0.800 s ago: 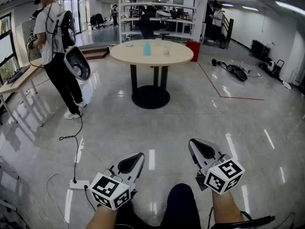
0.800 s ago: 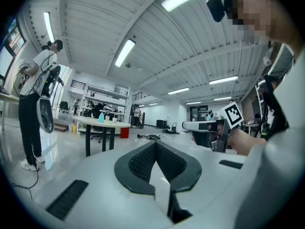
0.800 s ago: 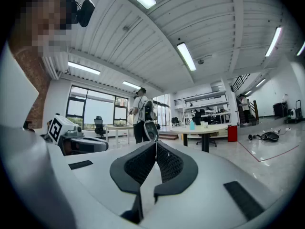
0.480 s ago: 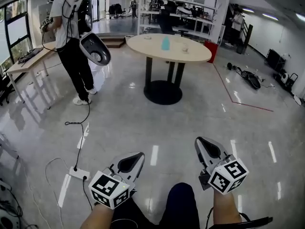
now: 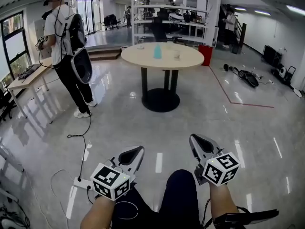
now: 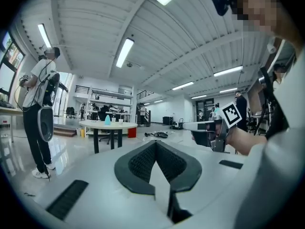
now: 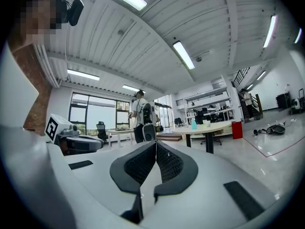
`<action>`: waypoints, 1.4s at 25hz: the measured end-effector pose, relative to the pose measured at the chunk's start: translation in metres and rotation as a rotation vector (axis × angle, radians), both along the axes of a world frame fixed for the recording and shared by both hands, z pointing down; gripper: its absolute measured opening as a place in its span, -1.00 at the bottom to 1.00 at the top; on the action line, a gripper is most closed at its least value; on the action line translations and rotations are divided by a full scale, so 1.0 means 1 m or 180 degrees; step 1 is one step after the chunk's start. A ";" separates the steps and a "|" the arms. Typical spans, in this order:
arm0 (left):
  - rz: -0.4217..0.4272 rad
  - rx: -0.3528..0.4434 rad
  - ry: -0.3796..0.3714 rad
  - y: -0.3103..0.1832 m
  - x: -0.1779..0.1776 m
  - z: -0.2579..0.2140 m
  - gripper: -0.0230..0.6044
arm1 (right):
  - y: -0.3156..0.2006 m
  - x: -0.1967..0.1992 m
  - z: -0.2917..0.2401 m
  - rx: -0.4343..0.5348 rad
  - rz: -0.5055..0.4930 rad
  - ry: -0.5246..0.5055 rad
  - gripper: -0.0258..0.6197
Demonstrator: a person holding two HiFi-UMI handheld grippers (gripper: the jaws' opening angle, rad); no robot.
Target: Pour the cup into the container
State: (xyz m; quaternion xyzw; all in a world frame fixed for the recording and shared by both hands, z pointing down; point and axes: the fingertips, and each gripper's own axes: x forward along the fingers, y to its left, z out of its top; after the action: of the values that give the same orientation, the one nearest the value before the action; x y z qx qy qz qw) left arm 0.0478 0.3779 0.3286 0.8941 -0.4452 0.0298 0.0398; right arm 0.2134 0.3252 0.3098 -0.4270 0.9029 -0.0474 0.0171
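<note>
Far ahead stands a round wooden table (image 5: 162,57) on a black pedestal. On it are a light-blue cone-shaped container (image 5: 157,51) and a small clear cup (image 5: 177,56), both tiny at this distance. My left gripper (image 5: 137,150) and right gripper (image 5: 195,139) are held low over my knee, well short of the table, both pointing level toward it. Both are shut with nothing between the jaws. The left gripper view shows the table (image 6: 107,124) and the blue container (image 6: 107,119) in the distance. In the right gripper view the table (image 7: 209,126) sits right of centre.
A person (image 5: 64,51) with a backpack stands at the left by a desk (image 5: 26,78). A cable and power strip (image 5: 81,182) lie on the glossy floor at my left. Shelving (image 5: 167,18) stands behind the table, and a red bin (image 5: 206,55) stands right of it.
The head view has swung, so the table and the standing person shift in the picture. Both grippers stay low in front of me, shut and empty.
</note>
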 end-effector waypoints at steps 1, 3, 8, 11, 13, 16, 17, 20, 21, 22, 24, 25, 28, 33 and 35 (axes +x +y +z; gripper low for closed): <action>0.0029 -0.0001 -0.0003 -0.003 0.004 -0.002 -0.93 | -0.003 0.002 -0.002 0.0006 0.0013 -0.0007 -0.90; 0.0088 -0.0008 -0.0042 -0.008 0.011 0.000 -0.93 | -0.010 0.007 -0.002 0.0019 0.0033 -0.0028 -0.90; 0.0038 -0.0024 -0.0011 -0.057 0.010 0.005 -0.93 | -0.059 0.009 -0.007 0.0065 0.0016 -0.0042 -0.90; 0.0014 -0.0100 -0.0016 -0.079 0.000 0.008 -0.93 | -0.081 0.001 -0.007 0.0055 -0.0022 -0.0031 -0.90; -0.0016 -0.0105 0.0002 -0.096 -0.006 0.009 -0.93 | -0.098 -0.001 -0.011 0.0097 -0.0003 -0.0014 -0.90; 0.0021 -0.0120 -0.0005 -0.127 -0.013 0.014 -0.92 | -0.131 -0.001 -0.009 0.0095 0.0083 -0.0082 -0.90; 0.0041 -0.0116 -0.0019 -0.140 -0.014 0.016 -0.93 | -0.144 -0.003 -0.008 0.0091 0.0100 -0.0091 -0.90; 0.0082 -0.0068 -0.0008 -0.180 -0.019 0.014 -0.92 | -0.180 -0.013 -0.005 0.0074 0.0093 -0.0050 -0.90; 0.0102 -0.0051 0.0009 -0.192 -0.020 0.012 -0.93 | -0.192 -0.016 -0.006 0.0072 0.0094 -0.0031 -0.90; 0.0116 -0.0037 0.0024 -0.204 -0.021 0.010 -0.92 | -0.203 -0.019 -0.008 0.0078 0.0095 -0.0016 -0.90; 0.0125 -0.0023 0.0039 -0.227 -0.025 0.007 -0.93 | -0.225 -0.025 -0.012 0.0094 0.0091 0.0001 -0.90; 0.0127 -0.0017 0.0041 -0.238 -0.026 0.005 -0.93 | -0.235 -0.027 -0.014 0.0101 0.0090 0.0006 -0.90; 0.0147 0.0014 0.0044 -0.280 -0.025 0.000 -0.93 | -0.273 -0.026 -0.017 0.0135 0.0106 -0.0006 -0.90; 0.0256 0.0075 0.0022 -0.383 -0.012 -0.006 -0.92 | -0.376 -0.020 -0.008 0.0114 0.0177 -0.0004 -0.90; 0.0270 0.0105 0.0012 -0.412 -0.017 -0.009 -0.92 | -0.406 -0.024 -0.012 0.0145 0.0198 -0.0013 -0.90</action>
State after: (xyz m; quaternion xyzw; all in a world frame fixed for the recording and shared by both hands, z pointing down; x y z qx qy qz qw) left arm 0.0310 -0.0345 0.3193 0.9127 -0.4073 0.0225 0.0246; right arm 0.1895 -0.0803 0.2980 -0.4543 0.8899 -0.0271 0.0301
